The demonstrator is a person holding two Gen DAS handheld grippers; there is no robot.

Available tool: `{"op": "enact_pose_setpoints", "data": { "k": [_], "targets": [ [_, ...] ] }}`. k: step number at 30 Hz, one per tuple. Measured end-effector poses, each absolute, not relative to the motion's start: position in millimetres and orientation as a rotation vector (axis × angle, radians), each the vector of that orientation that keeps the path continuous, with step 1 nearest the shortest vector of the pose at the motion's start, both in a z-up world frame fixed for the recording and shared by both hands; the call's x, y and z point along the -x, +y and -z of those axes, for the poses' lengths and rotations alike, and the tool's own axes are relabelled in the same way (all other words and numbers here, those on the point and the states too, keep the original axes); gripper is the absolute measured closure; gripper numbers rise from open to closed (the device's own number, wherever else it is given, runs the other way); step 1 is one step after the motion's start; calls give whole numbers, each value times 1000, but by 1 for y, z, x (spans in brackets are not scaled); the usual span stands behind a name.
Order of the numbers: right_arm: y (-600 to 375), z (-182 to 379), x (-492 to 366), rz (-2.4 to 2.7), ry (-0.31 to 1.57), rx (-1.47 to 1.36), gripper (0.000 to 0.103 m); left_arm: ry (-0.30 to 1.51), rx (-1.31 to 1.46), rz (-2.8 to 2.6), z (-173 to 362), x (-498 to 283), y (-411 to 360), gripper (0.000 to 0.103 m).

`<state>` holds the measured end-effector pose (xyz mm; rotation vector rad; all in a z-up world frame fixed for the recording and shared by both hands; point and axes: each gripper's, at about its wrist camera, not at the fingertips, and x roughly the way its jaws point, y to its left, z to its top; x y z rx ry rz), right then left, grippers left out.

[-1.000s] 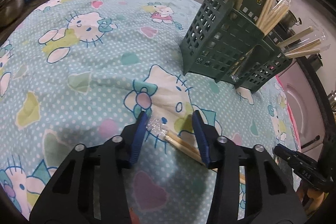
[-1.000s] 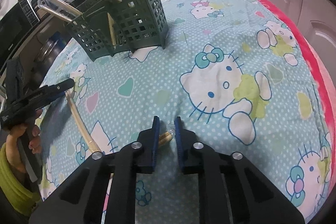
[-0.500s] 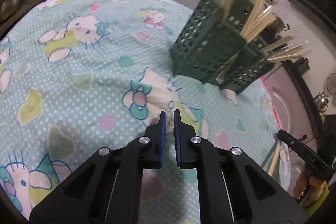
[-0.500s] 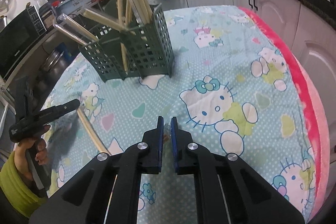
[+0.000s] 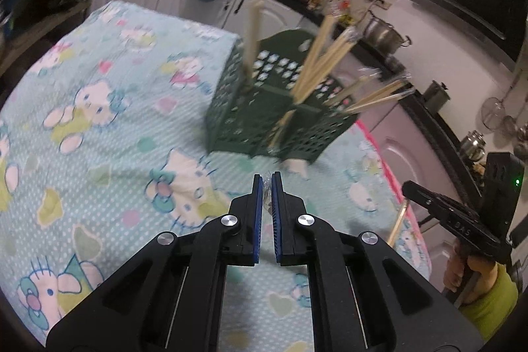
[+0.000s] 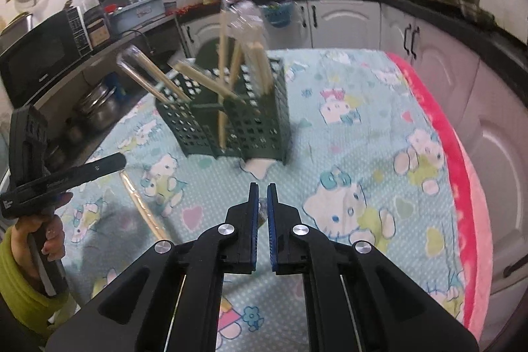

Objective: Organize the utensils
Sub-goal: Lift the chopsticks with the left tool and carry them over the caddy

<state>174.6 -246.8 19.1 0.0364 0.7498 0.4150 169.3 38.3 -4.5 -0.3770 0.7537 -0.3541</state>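
1. a pale blue cartoon-cat cloth (image 6: 356, 127) covers the table, with a pink edge (image 6: 462, 174) on one side; white kitchen cabinets (image 6: 343, 22) and a microwave (image 6: 43, 58) stand behind.
2. one green lattice utensil holder (image 6: 237, 117) stands mid-table, with several wrapped chopstick pairs leaning in its compartments; blur prevents an exact count.
3. left gripper (image 5: 267, 183) and right gripper (image 6: 263, 190): each is pinched narrow on one end of a wrapped chopstick pair (image 6: 138, 197), held above the cloth in front of the holder.

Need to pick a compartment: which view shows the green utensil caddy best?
Right wrist view: the green utensil caddy is sharper, its dividers and chopsticks distinct. Left wrist view shows it motion-blurred.
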Motion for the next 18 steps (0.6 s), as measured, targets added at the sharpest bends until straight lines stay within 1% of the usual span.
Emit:
{"op": "enact_pose_setpoints", "data": {
  "k": [18],
  "targets": [
    [-193,-77,-173,-543,628,53,98,659,291,461,-55,-170,8,100]
  ]
}}
